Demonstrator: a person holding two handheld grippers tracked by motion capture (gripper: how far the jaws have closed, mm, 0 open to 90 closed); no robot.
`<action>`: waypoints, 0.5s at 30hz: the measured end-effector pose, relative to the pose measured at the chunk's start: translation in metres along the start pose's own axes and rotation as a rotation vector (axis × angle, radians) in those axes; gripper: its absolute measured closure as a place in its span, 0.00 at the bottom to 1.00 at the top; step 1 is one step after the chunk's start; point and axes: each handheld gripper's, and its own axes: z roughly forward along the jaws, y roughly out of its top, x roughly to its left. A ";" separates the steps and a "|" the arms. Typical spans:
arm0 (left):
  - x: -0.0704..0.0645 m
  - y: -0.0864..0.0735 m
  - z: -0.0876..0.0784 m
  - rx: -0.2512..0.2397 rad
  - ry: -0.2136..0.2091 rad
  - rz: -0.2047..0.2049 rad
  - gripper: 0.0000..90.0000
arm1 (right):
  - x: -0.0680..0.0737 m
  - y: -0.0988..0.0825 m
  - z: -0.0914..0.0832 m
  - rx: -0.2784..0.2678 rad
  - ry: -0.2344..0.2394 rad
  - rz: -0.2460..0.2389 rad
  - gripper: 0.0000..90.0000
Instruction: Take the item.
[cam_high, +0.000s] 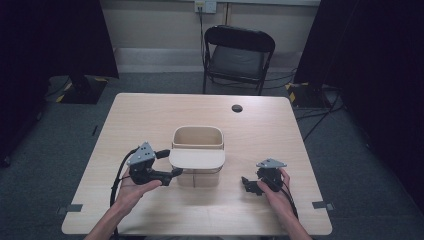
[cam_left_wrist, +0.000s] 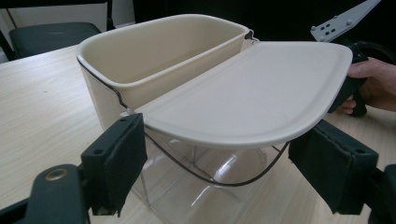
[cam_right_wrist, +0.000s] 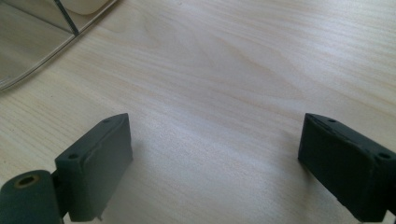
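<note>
High view: bin (cam_high: 197, 145) mid-counter (cam_high: 150, 115), lid (cam_high: 196, 159) swung half over near side. Left tool (cam_high: 170, 165) wide open, jaws flanking lid edge, holding nothing. Right tool (cam_high: 248, 184) open, empty, well apart. Judged step: lid approach; next, close squarely on edge.

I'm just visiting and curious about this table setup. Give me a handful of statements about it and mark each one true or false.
1. The cream lid covers the whole container. False: it covers the near half; the far cream half is open.
2. The left gripper has its jaws open on either side of the lid's near edge. True.
3. The right gripper is shut on the lid. False: it is open over bare table, apart from the container.
4. The container's lower near part is see-through. True.
5. A folding chair stands beyond the table. True.
</note>
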 end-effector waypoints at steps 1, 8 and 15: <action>0.000 0.000 0.000 0.000 -0.002 0.001 0.21 | 0.000 0.000 0.000 0.000 0.000 0.000 0.10; 0.000 0.000 -0.001 -0.003 -0.003 -0.001 0.21 | 0.000 0.000 0.000 0.000 0.000 0.000 0.10; 0.001 0.001 0.000 -0.007 -0.005 -0.011 0.21 | 0.000 0.000 0.000 0.000 0.000 0.000 0.10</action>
